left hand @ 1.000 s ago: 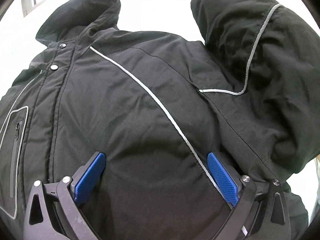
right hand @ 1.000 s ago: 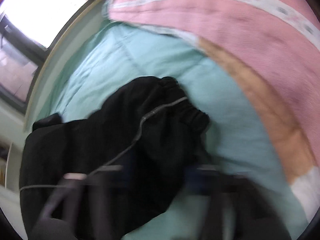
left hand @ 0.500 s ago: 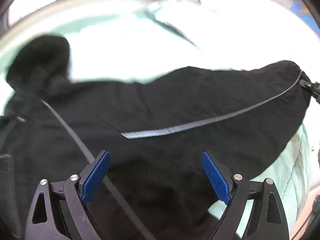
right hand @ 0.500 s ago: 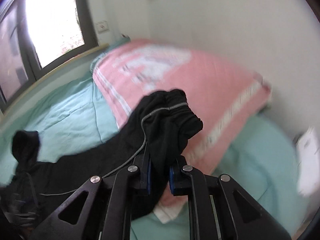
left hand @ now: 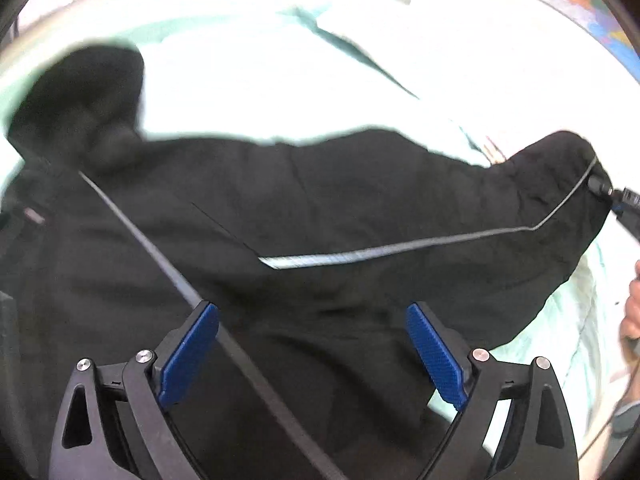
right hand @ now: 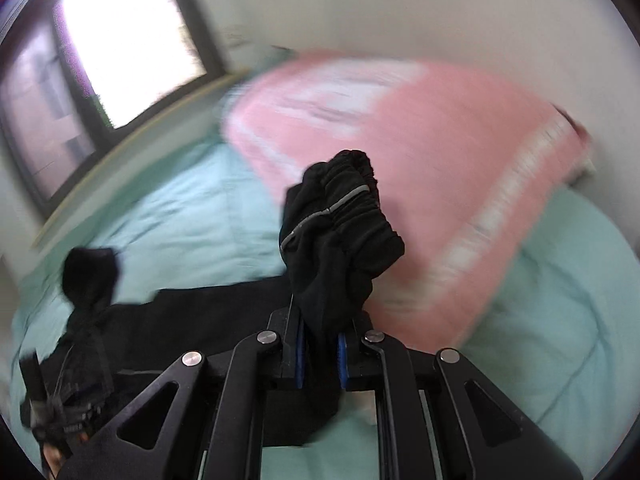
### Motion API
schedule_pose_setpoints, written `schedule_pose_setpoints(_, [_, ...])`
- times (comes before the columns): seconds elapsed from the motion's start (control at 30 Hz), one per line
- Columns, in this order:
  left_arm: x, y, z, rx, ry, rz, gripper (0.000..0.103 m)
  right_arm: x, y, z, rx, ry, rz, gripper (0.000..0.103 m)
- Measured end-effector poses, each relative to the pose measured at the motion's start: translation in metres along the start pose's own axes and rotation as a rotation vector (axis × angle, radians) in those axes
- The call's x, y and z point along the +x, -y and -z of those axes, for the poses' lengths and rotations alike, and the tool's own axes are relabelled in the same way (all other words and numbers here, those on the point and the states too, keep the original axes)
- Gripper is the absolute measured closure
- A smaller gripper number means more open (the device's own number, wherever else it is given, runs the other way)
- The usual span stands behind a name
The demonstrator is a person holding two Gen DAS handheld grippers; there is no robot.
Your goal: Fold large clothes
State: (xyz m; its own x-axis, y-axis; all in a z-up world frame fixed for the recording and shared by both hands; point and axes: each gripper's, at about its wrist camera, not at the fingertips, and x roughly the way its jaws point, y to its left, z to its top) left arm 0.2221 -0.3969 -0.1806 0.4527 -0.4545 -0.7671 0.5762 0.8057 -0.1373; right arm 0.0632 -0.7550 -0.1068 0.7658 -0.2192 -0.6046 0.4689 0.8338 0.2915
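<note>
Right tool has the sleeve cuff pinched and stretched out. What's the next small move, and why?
Probably carry the cuff in the right tool back over the jacket body to fold the sleeve inward: the sleeve stretches sideways off the body, and the left tool hangs open above it, holding nothing.

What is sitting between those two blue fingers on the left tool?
Only black jacket cloth shows between the left gripper's fingers, which stand wide apart, as the left wrist view shows.

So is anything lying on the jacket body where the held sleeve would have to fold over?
Nothing visible does. The right gripper is shut on the sleeve cuff, and the jacket body lies bare; the open left gripper hovers over it.
</note>
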Motion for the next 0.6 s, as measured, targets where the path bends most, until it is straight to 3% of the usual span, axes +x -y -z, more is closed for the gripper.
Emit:
schedule_pose_setpoints(0.13, [-0.052, -0.02, -0.011, 0.032, 0.089, -0.051, 0.008, -0.007, -0.074, -0.003, -0.099, -0.005, -0.082, 0.088])
schedule_pose_setpoints(0.3, [-0.118, -0.062, 0.003, 0.104, 0.189, -0.229, 0.008, -0.005, -0.185, 0.018, -0.238, -0.042, -0.182, 0.088])
schedule_pose_setpoints(0.47, [-0.164, -0.13, 0.023, -0.002, 0.197, -0.28, 0.008, 0.013, -0.311, 0.063, -0.389, -0.118, -0.281, 0.088])
schedule_pose_setpoints(0.6, [-0.188, -0.189, 0.044, -0.093, 0.194, -0.325, 0.008, 0.032, -0.393, 0.113, -0.495, -0.195, -0.299, 0.088])
